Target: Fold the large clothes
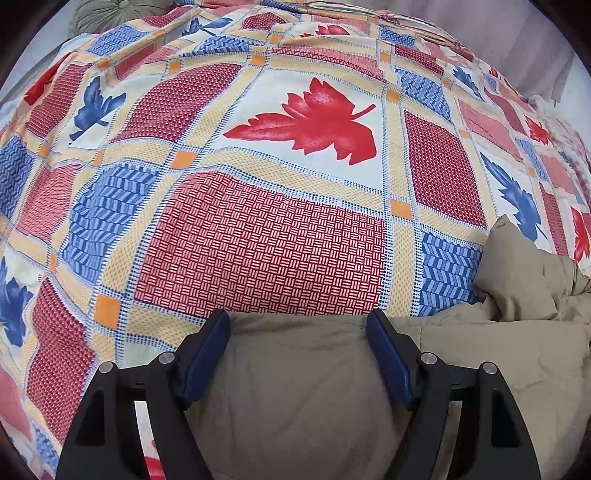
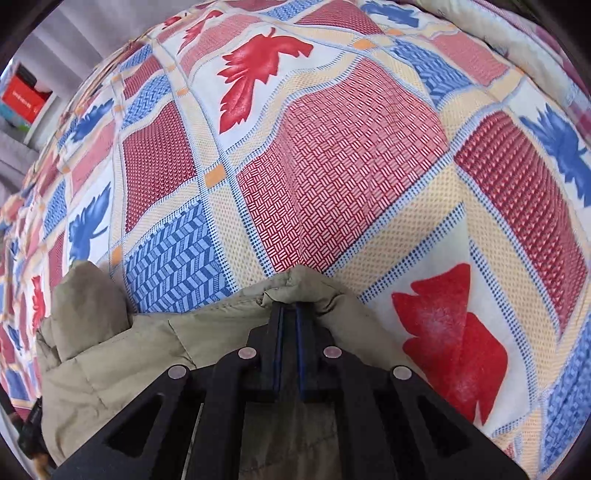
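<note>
A bedspread (image 1: 303, 229) printed with red and blue leaves in a patchwork grid covers the whole bed, with a green round cushion (image 1: 110, 14) at its far edge and a shelf with a red box (image 2: 24, 98) beside pale curtains. A khaki padded jacket (image 1: 295, 387) lies on the near edge. The left gripper (image 1: 299, 325) stands spread wide over it, pads clear, while the right gripper (image 2: 289, 306) is clenched on a pinch of its fabric.

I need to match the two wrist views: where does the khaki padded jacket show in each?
Left wrist: khaki jacket fills the bottom centre and right, between the open left gripper's fingers.
Right wrist: bottom left and centre, a fold pinched in the shut right gripper.
Shared landmark: the red basket-weave square of the bedspread, just beyond the jacket.
</note>
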Demonstrator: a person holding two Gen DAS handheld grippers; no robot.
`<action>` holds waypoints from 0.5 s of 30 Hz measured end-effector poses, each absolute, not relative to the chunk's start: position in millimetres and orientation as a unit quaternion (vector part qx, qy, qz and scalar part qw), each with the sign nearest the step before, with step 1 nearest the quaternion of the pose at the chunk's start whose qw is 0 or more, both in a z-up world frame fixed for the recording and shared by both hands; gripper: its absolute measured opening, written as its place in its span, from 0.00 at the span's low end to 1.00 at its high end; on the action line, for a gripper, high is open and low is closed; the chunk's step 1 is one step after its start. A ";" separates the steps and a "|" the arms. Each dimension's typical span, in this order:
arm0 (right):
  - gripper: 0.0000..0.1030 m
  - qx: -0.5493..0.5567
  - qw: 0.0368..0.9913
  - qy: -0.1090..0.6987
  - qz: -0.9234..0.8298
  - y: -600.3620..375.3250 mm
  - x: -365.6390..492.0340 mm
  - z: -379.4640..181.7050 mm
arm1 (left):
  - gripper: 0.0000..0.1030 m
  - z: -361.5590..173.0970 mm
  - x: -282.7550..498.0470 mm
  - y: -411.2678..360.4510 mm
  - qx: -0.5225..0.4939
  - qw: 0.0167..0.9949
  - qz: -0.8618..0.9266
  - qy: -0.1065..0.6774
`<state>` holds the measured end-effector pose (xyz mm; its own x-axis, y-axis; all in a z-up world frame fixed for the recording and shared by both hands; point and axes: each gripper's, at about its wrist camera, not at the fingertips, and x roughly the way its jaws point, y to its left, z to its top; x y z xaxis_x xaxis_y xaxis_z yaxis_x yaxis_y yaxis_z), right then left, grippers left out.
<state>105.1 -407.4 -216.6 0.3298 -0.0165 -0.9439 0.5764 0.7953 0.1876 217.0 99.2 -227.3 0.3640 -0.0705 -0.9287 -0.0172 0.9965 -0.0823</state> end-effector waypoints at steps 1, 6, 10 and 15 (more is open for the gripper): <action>0.09 0.247 0.775 0.550 -0.191 -404.7 105.5 -211.1 | 0.75 -220.7 214.4 101.3 -0.039 0.824 -0.015 0.565; 0.10 0.226 0.791 0.539 -0.183 -384.7 88.2 -172.3 | 0.75 -190.7 193.7 110.5 -0.030 0.825 -0.030 0.564; 0.10 0.229 0.801 0.532 -0.155 -354.1 61.2 -147.4 | 0.76 -176.3 174.7 116.1 -0.026 0.817 -0.042 0.574; 0.10 0.248 0.788 0.552 -0.115 -311.1 32.0 -138.9 | 1.00 -168.2 152.1 118.4 -0.024 0.812 -0.042 0.582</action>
